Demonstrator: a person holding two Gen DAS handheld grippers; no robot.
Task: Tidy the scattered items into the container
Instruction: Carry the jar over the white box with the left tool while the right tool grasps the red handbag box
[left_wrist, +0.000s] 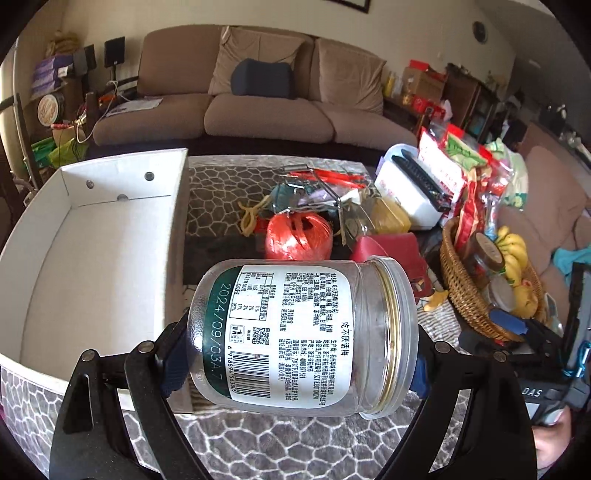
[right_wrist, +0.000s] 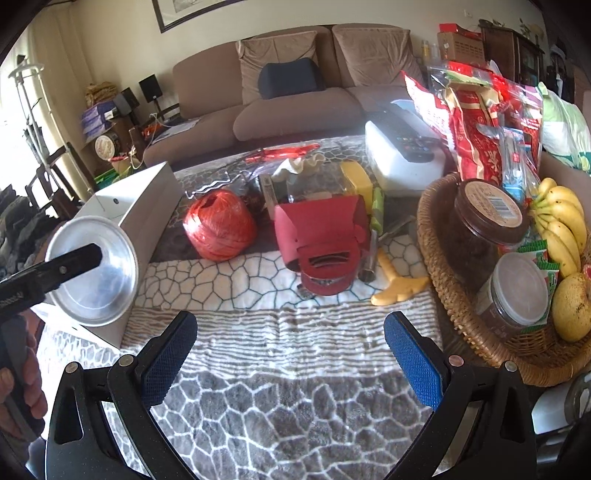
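Holding the empty glass jar (left_wrist: 295, 336) sideways, clamped end to end, the left tool (left_wrist: 295, 354) hangs just beside the white box (left_wrist: 110, 258). To do it well, carry the jar over the near wall, lower it close to the floor, then loosen. The right tool (right_wrist: 290, 354) is spread wide, empty above the worktop (right_wrist: 280, 417).
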